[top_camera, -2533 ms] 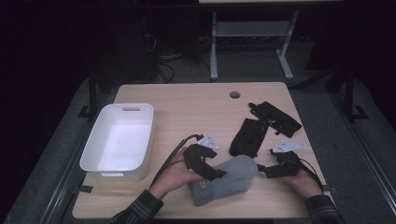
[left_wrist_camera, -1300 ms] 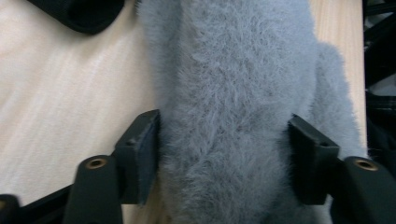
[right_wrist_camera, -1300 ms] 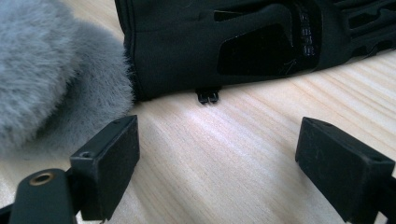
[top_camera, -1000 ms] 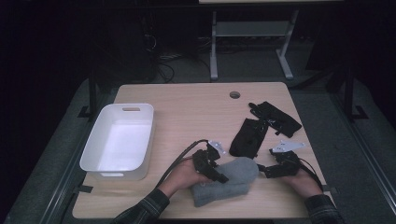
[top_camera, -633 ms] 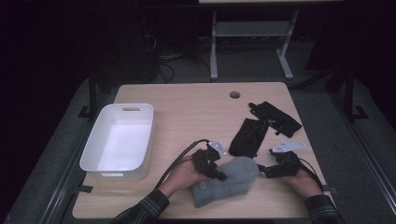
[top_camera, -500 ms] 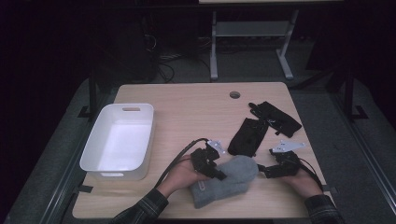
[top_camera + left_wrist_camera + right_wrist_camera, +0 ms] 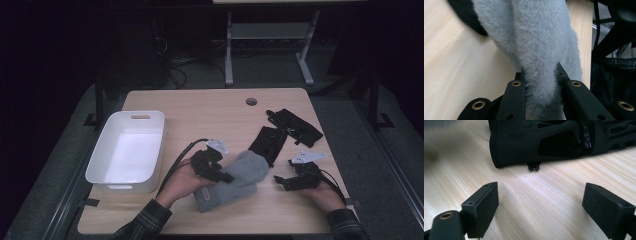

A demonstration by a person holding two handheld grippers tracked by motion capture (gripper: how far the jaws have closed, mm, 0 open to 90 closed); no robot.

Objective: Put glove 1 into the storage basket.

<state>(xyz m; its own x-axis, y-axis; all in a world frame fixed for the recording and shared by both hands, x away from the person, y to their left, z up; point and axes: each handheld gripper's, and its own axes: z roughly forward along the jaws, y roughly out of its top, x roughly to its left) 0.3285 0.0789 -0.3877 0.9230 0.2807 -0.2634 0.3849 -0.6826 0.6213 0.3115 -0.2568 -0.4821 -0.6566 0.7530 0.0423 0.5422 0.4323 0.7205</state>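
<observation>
One grey fuzzy mitten (image 7: 231, 179) is clamped in the left hand-held gripper (image 7: 216, 170); two black gloves (image 7: 280, 135) wait upper right, the white bin (image 7: 127, 172) holds nothing, and the right hand-held gripper (image 7: 292, 181) gapes wide.

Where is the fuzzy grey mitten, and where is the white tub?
Fuzzy grey mitten (image 7: 247, 170), high view, on its rounded top end.
White tub (image 7: 100, 167), high view, on its left rim.

The far half of the pale wooden table (image 7: 200, 102) lies bare, apart from a small round grommet hole (image 7: 251, 101) — open passage there. At the left edge the white plastic tub (image 7: 128, 150) blocks the way, while two black fabric gloves (image 7: 269, 143) (image 7: 295, 126) crowd the right. Between the fluffy grey mitten (image 7: 235, 179) and the nearer glove only a narrow strip stays free — bare wood also lies ahead of the right gripper (image 7: 540, 207).
</observation>
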